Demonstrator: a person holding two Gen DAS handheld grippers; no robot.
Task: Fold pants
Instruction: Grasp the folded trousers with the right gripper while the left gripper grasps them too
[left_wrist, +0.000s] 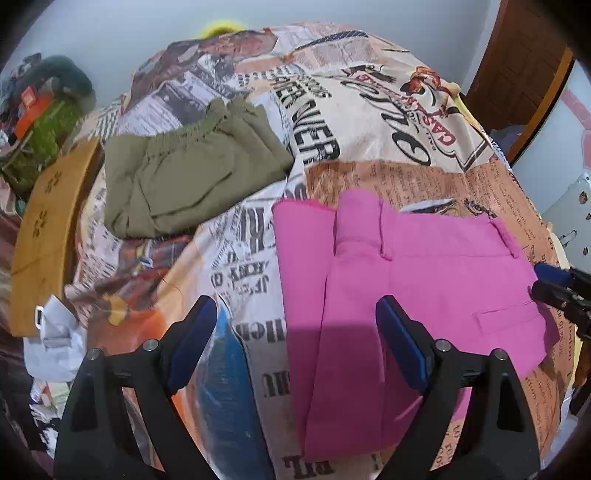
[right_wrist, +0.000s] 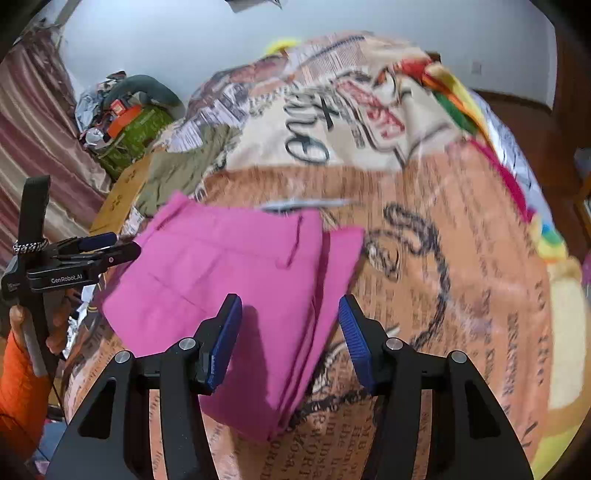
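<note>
— What sort of place is this?
— A home bedroom — a bed under a newspaper-print sheet, striped curtains beside it, cluttered belongings past its far corner.

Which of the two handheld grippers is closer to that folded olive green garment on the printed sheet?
Left. The left gripper hovers open below the olive green garment, at the pink pants' edge. The right gripper, also open, sits beyond the pants' far side.

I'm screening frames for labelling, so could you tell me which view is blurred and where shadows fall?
Left wrist view: mostly sharp, with fisheye bending at the edges; a dark shadow lies on the pink pants near the left claw. Right wrist view: the printed bedspread is smeared by motion blur.
</note>
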